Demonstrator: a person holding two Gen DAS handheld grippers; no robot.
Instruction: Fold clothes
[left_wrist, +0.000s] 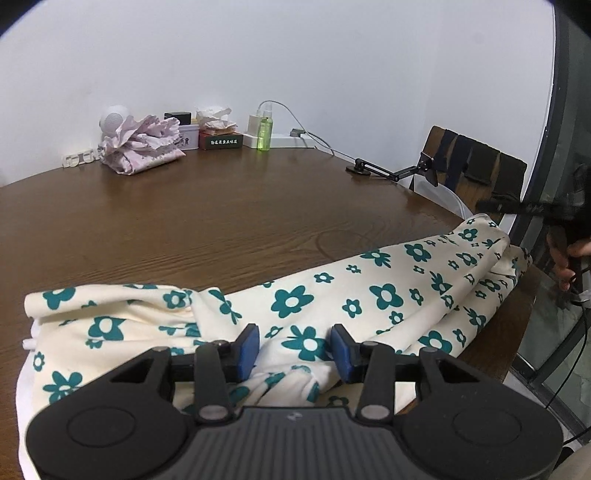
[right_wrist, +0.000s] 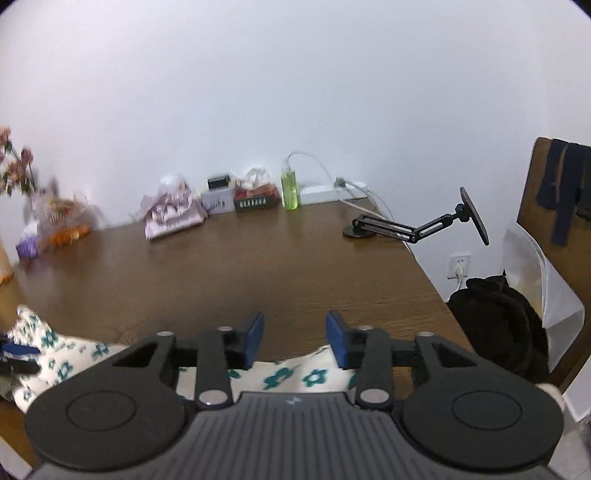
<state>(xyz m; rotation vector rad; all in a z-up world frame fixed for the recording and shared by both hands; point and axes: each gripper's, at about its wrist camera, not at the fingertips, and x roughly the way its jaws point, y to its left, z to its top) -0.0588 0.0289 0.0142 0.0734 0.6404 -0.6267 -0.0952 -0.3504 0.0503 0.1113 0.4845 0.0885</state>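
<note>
A cream garment with teal flowers (left_wrist: 369, 291) lies bunched along the near edge of the brown wooden table (left_wrist: 221, 221), one end hanging over the right corner. My left gripper (left_wrist: 295, 347) hovers low over its middle, blue pads apart and gripping nothing. In the right wrist view the garment (right_wrist: 291, 373) shows just under my right gripper (right_wrist: 295, 338), whose pads stand open with bare table between them. A person's hand (left_wrist: 569, 258) carries the right gripper (left_wrist: 495, 205) past the garment's right end. The left gripper (right_wrist: 16, 356) appears at the far left over the cloth.
Along the wall stand a crumpled pink cloth (left_wrist: 140, 147), small boxes (left_wrist: 221, 140), a green bottle (left_wrist: 263, 133) and a power strip with a cable. A black phone-holder arm (left_wrist: 391, 171) sits at the right table edge. A chair (left_wrist: 476, 166) and a black bag (right_wrist: 498, 325) lie beyond.
</note>
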